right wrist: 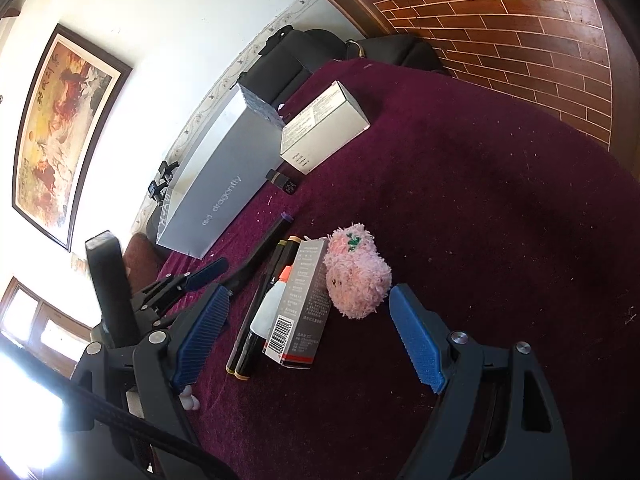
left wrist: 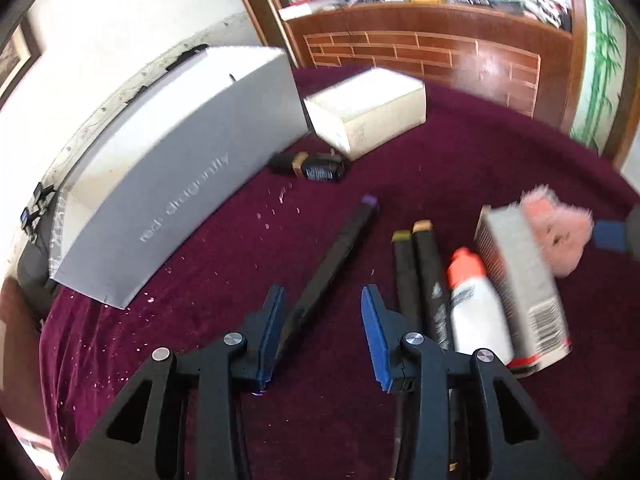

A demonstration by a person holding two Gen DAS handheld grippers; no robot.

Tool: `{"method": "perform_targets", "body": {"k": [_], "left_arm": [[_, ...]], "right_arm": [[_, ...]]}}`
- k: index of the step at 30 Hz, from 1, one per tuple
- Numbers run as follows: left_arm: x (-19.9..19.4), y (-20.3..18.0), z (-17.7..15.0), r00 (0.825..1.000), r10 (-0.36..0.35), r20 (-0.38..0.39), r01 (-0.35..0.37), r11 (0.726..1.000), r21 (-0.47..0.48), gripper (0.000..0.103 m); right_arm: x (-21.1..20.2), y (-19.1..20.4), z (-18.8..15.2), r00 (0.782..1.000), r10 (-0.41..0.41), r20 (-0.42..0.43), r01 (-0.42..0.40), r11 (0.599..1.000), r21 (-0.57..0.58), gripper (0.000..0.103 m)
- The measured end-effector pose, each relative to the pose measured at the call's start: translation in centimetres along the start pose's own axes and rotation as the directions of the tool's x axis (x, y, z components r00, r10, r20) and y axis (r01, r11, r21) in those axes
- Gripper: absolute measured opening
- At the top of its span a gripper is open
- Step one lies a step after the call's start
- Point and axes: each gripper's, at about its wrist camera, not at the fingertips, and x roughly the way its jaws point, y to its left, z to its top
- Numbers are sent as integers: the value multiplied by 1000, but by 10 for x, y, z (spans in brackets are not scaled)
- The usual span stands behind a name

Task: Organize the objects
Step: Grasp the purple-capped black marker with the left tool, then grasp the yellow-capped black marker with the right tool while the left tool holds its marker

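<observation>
On the maroon cloth (left wrist: 460, 160) a black marker with a purple cap (left wrist: 340, 248) lies slanted between the fingers of my left gripper (left wrist: 322, 292), close to the left pad. The pads do not press on it, so this gripper is open. To its right, side by side, lie two black yellow-capped markers (left wrist: 416, 280), a white glue bottle with an orange cap (left wrist: 472, 304), a grey barcoded box (left wrist: 520, 280) and a pink plush toy (left wrist: 556, 232). My right gripper (right wrist: 308, 292) stands wide open above the grey box (right wrist: 304, 300) and plush (right wrist: 356, 276), gripping nothing.
A long grey box marked "red dragonfly" (left wrist: 168, 180) stands along the wall side. A small white box (left wrist: 368, 108) and a small black item (left wrist: 316, 166) lie behind the markers. A black bag (right wrist: 288, 64) sits at the far corner. Bare cloth (right wrist: 500, 200) stretches to the right.
</observation>
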Motion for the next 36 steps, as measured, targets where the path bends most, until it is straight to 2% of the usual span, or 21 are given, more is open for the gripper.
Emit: {"method": "perform_targets", "body": {"k": [3,6,9,11,12,13,18,23,27,32,34,36], "left_arm": [[10,2,-3,1000,8,-5,-8,1000,20,36],[18,7,3,1000,-18,2,18,1000,-23,37],[24,3,11,1000,8,-24,-9,997,-70,35],[25,1,11,999,2,-40,-5,996,-89,17],[24,-2,11,998,35,-50,-40,996,-85,12],[23,-3,9,996,62,-56,-68,993,-95,12],[-2,12,-25,998,28,-56,-41,969,-242,11],[-74,13,-83,1000,-1,-17,-6,917,-399,11],[-122,-3,-133,999,-26,24,35,866,-500,11],[-135,-16,-191,998,-50,31,58,766,-641,11],[-135,-19,-204,998,-58,27,61,746,-663,11],[-134,-24,-213,998,-62,21,61,749,-660,11]], "right_arm": [[1,0,-1,1000,5,-8,-5,1000,5,83],[2,1,-2,1000,0,-9,0,1000,-1,83],[4,2,-2,1000,-13,-14,13,1000,-9,83],[7,2,-3,999,-32,-22,32,999,-9,83],[8,1,-3,999,-36,-25,36,999,-7,83],[10,1,-4,999,-43,-27,43,999,-8,83],[11,4,-5,997,-69,-24,68,997,-36,83],[9,11,-6,995,-101,0,100,992,-82,83],[8,18,-8,985,-166,50,172,974,-147,83],[13,23,-14,967,-238,91,252,945,-209,83],[16,24,-16,961,-257,99,273,934,-230,82],[11,29,-17,947,-295,125,317,918,-238,82]]}}
